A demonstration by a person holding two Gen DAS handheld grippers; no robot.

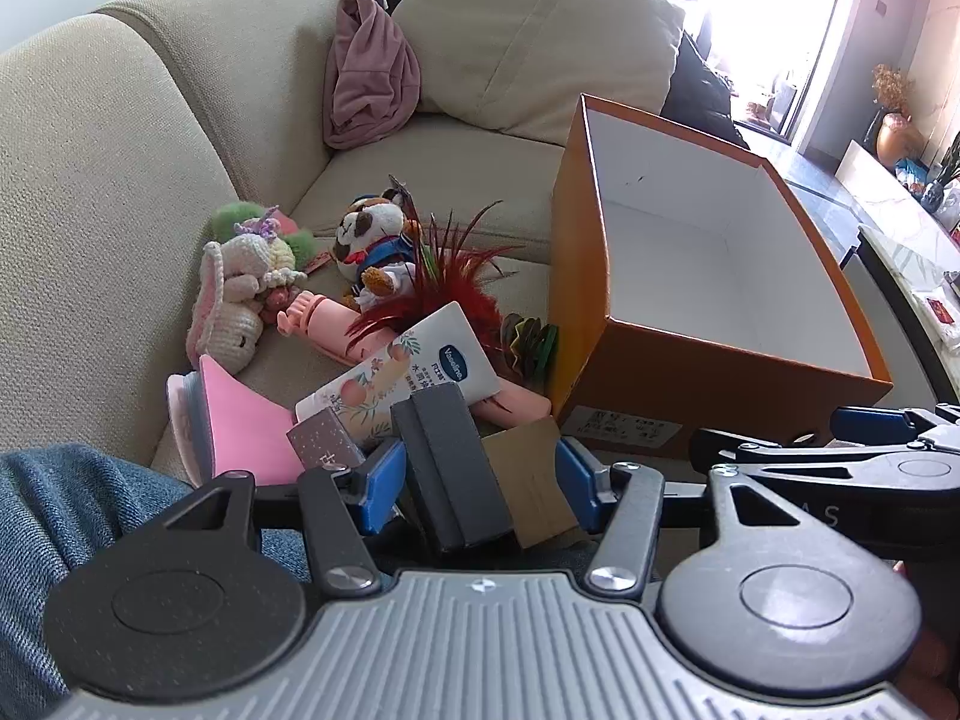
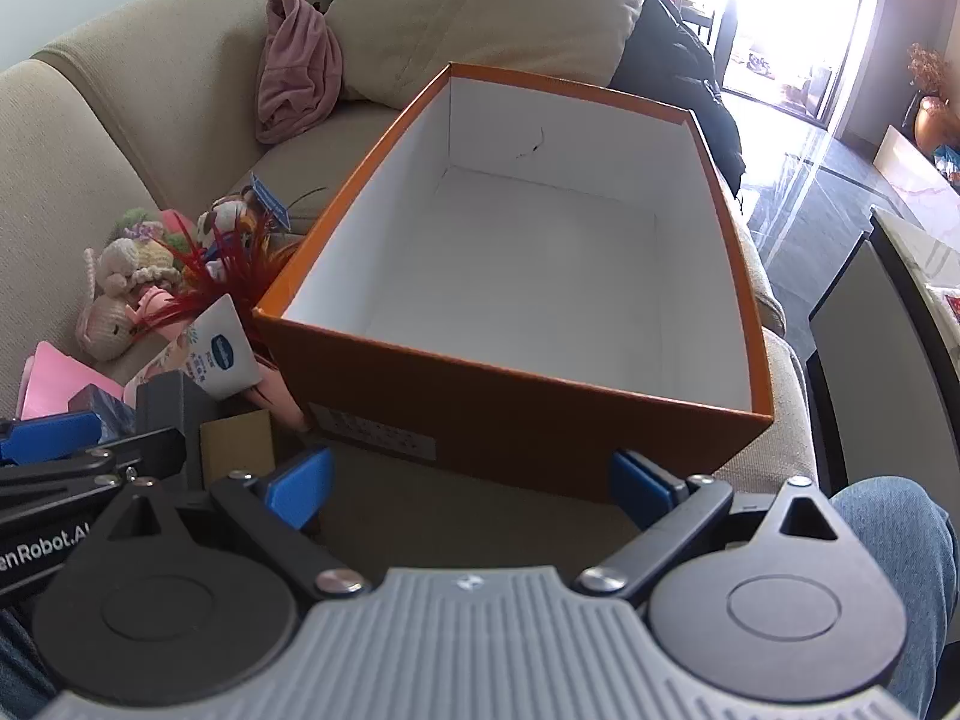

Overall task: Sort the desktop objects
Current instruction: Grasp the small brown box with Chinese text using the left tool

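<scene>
Left gripper (image 1: 480,474): grey ribbed housing with a small white logo near its far edge, two round black discs either side, black link arms with silver screws, blue fingers (image 1: 384,483). Right gripper (image 2: 471,489): same build, grey ribbed body, black discs, triangular cut-outs in the black plates, silver rivets, blue pads (image 2: 300,489). White lettering "enRobot.A" shows on the left gripper's black side, seen from the right wrist. The person wears blue denim jeans (image 1: 66,516).
</scene>
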